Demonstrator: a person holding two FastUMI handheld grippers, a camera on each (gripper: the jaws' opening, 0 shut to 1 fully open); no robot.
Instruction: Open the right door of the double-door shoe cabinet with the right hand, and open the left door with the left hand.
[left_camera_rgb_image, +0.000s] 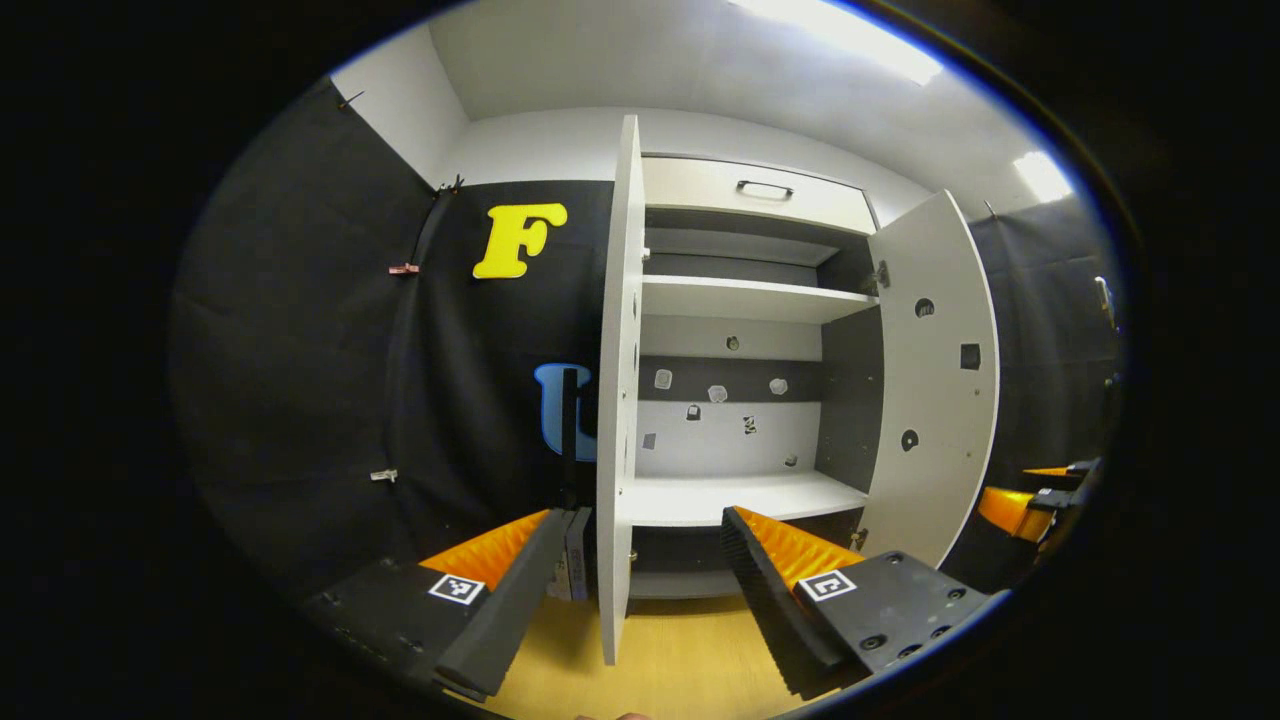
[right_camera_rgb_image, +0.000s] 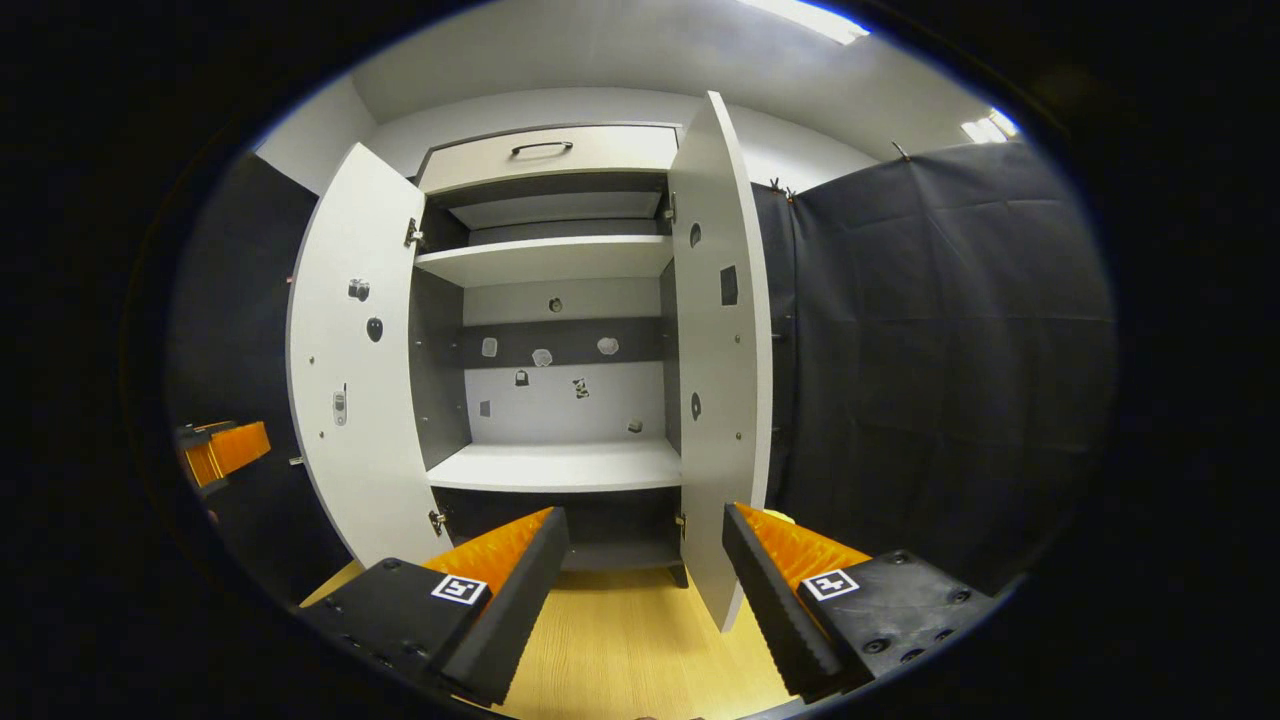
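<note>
- Cabinet (right_camera_rgb_image: 560, 465): stands far, against the wall, shelves bare.
- Right door (right_camera_rgb_image: 715, 360): swung fully out, edge between the right gripper's (right_camera_rgb_image: 645, 590) spread fingers, untouched.
- Left door (left_camera_rgb_image: 618, 400): swung out, edge-on between the left gripper's (left_camera_rgb_image: 650, 590) spread fingers, untouched.
- Judgement: both doors appear open; withdraw each gripper straight back, avoiding door edges.

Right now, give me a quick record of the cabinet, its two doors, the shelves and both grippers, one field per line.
cabinet: shoe cabinet, drawer on top
left door: left door swung open
right door: right door swung open
shelves: shelves bare
left gripper: left gripper open, door edge between its fingers, no contact seen
right gripper: right gripper open, holding nothing
</note>
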